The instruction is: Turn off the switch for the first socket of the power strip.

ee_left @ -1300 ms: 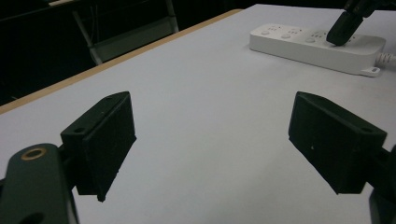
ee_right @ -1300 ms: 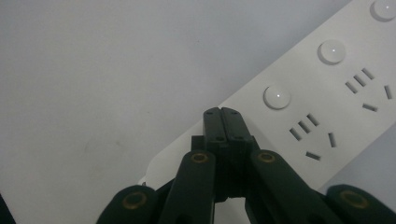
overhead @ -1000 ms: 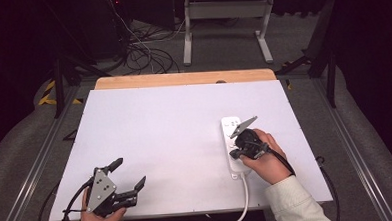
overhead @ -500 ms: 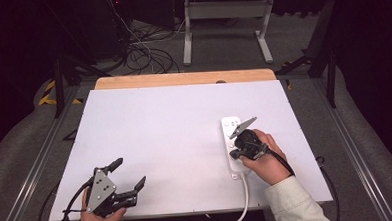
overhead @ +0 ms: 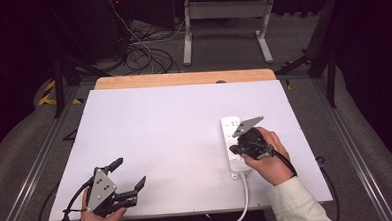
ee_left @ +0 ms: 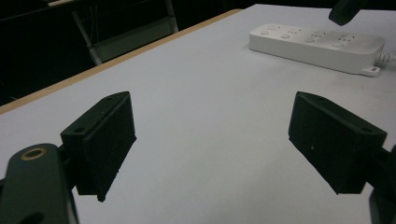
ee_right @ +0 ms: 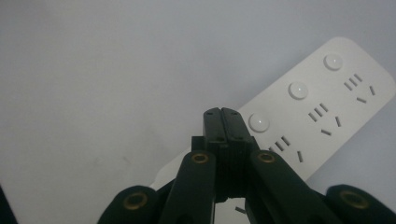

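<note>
Closed right gripper (ee_right: 223, 114) poised over power strip (overhead: 234, 145) — no change from a second ago.

Right jaws pressed together with nothing between, tips just beside a round switch button (ee_right: 259, 122), as before; contact with strip not determinable. Strip flat on white table (overhead: 160, 132), right of centre, cord trailing off near edge. Left gripper (overhead: 127, 174) parked near front left — jaws wide apart, empty. Judged: button press pending, not yet done.

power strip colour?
White power strip, round white buttons; clearest in the right gripper view.
</note>
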The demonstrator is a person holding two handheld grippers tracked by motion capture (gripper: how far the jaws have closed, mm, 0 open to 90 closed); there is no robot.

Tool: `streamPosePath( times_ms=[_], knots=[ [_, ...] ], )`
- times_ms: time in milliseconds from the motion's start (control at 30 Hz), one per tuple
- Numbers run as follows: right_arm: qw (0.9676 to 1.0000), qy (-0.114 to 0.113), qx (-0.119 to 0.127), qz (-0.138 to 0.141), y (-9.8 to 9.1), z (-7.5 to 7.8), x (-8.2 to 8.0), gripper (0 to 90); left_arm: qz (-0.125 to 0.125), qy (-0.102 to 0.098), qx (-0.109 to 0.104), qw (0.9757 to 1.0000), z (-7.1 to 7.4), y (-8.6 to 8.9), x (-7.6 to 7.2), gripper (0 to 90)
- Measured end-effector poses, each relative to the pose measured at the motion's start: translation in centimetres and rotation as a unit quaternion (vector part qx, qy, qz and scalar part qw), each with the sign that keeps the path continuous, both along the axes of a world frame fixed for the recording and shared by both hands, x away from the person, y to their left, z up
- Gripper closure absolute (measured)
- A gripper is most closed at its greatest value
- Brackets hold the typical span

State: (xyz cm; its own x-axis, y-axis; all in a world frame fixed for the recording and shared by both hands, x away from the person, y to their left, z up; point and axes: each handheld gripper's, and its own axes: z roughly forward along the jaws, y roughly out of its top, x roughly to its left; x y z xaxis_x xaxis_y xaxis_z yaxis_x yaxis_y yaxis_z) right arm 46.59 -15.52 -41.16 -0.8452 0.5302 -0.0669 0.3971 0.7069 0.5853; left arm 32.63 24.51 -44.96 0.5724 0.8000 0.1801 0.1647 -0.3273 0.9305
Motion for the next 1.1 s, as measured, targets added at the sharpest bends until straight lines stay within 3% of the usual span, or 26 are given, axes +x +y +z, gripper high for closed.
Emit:
streamPosePath(
  times_ms=[467,800,867,1100],
  knots=[
    [0.9996,-0.013,0.026,0.006,-0.3,0.9,-0.8,90.0,0.001,-0.001,0.001,1.0,0.0,0.0,-0.1,14.9],
    [0.9985,-0.038,0.038,0.01,-0.3,1.8,-1.3,90.0,0.001,-0.002,0.001,1.0,0.0,0.0,0.0,14.9],
    [0.998,-0.044,0.045,0.006,-0.3,1.9,-1.5,77.6,0.001,-0.002,0.001,1.0,0.0,0.0,0.0,14.9],
    [0.9961,-0.067,0.057,0.007,0.2,2.5,-2.0,58.1,0.001,-0.001,0.002,1.0,0.0,0.0,0.0,14.9]
  ],
)
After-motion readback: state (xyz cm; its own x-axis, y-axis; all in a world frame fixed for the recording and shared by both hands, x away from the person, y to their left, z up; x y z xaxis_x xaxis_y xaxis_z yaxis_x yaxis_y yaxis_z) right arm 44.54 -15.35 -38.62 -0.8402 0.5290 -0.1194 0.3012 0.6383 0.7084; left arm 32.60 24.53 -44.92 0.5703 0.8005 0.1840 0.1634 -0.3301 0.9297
